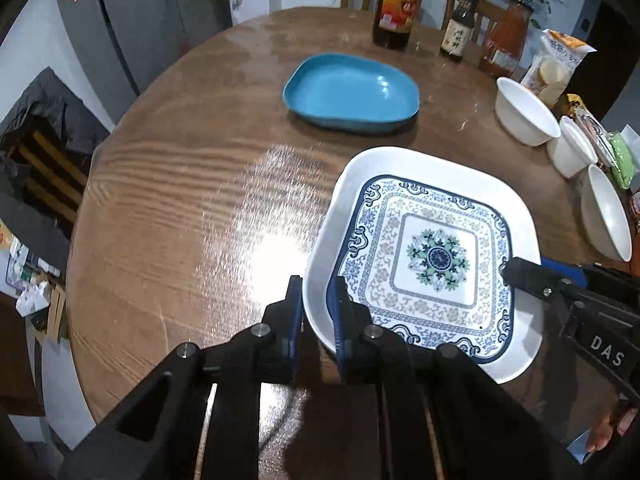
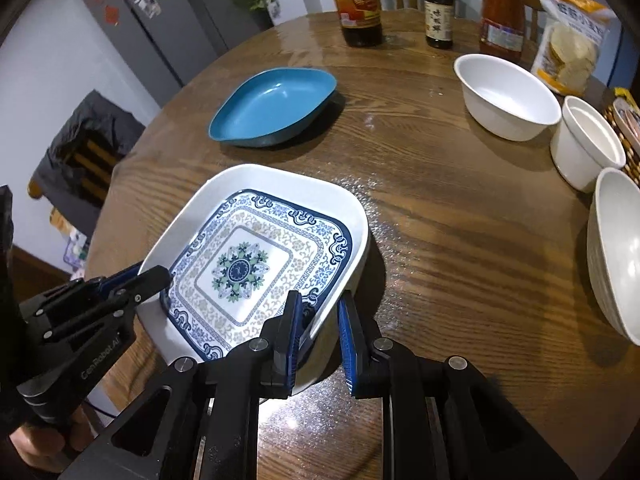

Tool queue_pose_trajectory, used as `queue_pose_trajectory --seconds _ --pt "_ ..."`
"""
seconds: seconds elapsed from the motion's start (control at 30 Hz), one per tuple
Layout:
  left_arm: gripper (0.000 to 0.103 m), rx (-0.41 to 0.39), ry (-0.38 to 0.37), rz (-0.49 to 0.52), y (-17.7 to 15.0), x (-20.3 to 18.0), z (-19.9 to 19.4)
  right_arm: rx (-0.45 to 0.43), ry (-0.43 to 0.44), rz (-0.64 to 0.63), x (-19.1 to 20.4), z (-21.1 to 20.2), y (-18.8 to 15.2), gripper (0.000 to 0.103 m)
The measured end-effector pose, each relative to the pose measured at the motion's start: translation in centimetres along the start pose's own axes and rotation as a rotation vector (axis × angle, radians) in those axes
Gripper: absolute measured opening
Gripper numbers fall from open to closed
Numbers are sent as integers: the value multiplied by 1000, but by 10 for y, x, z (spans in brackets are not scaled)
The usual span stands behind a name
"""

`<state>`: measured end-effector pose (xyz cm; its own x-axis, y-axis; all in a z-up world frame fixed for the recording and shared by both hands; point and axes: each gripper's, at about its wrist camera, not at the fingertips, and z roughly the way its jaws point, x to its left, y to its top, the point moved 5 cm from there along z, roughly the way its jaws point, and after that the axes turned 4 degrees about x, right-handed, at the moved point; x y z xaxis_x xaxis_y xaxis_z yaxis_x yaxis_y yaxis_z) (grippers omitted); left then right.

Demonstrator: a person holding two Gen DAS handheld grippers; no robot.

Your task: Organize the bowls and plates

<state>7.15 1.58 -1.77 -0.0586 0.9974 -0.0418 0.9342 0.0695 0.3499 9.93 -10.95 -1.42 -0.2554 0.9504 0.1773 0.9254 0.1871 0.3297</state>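
A square white plate with a blue floral pattern [image 1: 432, 256] [image 2: 256, 264] is held between both grippers just above the round wooden table. My left gripper [image 1: 318, 308] straddles its left rim, one finger inside and one outside, shut on it. My right gripper [image 2: 320, 320] straddles the opposite rim the same way, shut on it. A blue teardrop dish [image 1: 352, 94] [image 2: 276, 110] lies farther back on the table. Three white bowls [image 1: 524, 114] [image 2: 508, 98] stand along the right side.
Sauce bottles [image 1: 396, 8] [image 2: 360, 4] and a snack bag [image 2: 572, 44] stand at the far edge. Packets lie by the bowls at the right. Bare wooden tabletop [image 1: 192, 208] spreads to the left. A grey fridge [image 1: 120, 20] and chairs stand beyond.
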Motion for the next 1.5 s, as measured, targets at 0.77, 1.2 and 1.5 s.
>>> queue_pose_trajectory --seconds 0.77,1.2,1.5 --pt "14 -22 13 66 -3 1 -4 -32 -53 25 1 7 -3 21" --pt "66 -162 23 140 14 1 -35 -109 -24 106 3 -15 3 34" --pt "82 -227 33 174 33 3 -45 -197 2 229 -14 -41 10 56"
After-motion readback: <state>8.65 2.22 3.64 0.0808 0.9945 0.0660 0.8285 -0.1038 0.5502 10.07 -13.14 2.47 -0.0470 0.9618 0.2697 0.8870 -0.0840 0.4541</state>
